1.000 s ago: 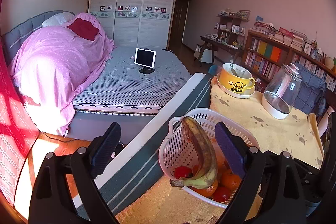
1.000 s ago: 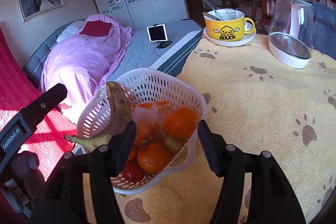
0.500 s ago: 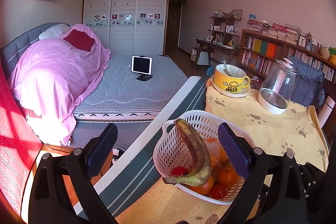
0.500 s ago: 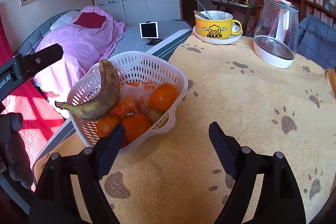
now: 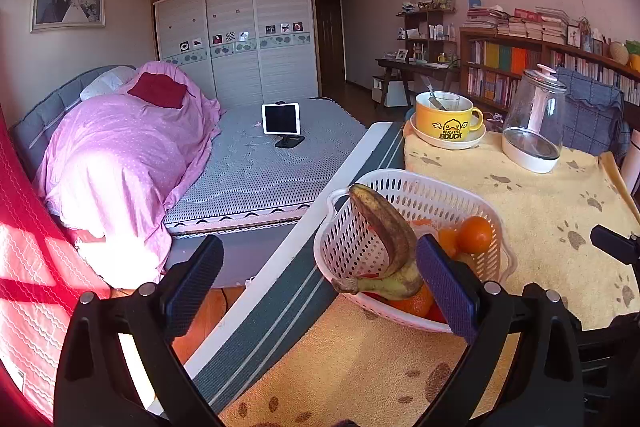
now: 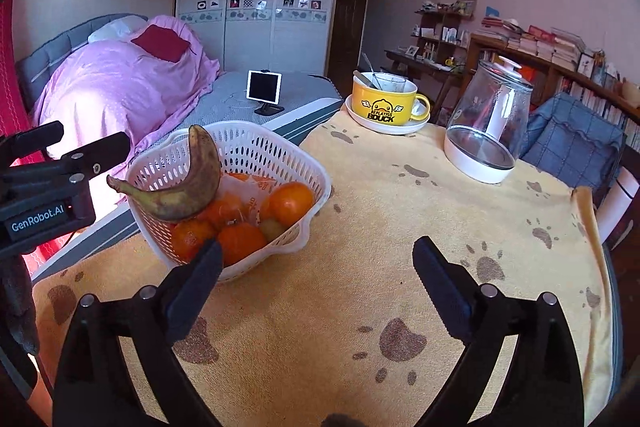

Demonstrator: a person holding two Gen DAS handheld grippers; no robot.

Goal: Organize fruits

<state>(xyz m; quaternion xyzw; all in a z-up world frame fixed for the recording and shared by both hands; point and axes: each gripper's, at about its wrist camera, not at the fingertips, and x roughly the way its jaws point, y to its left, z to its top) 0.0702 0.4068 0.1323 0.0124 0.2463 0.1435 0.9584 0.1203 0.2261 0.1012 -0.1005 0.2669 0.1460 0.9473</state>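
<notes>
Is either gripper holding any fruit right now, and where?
Nothing is held. The left gripper and right gripper are both open; the banana lies on the basket.

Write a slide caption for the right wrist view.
Open right gripper before a basket holding a banana and oranges.

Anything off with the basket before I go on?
The banana is heavily browned and perches on top of the oranges, its stem sticking out over the basket rim. The basket sits near the table edge. Both tongs are open; nothing spilled.
</notes>
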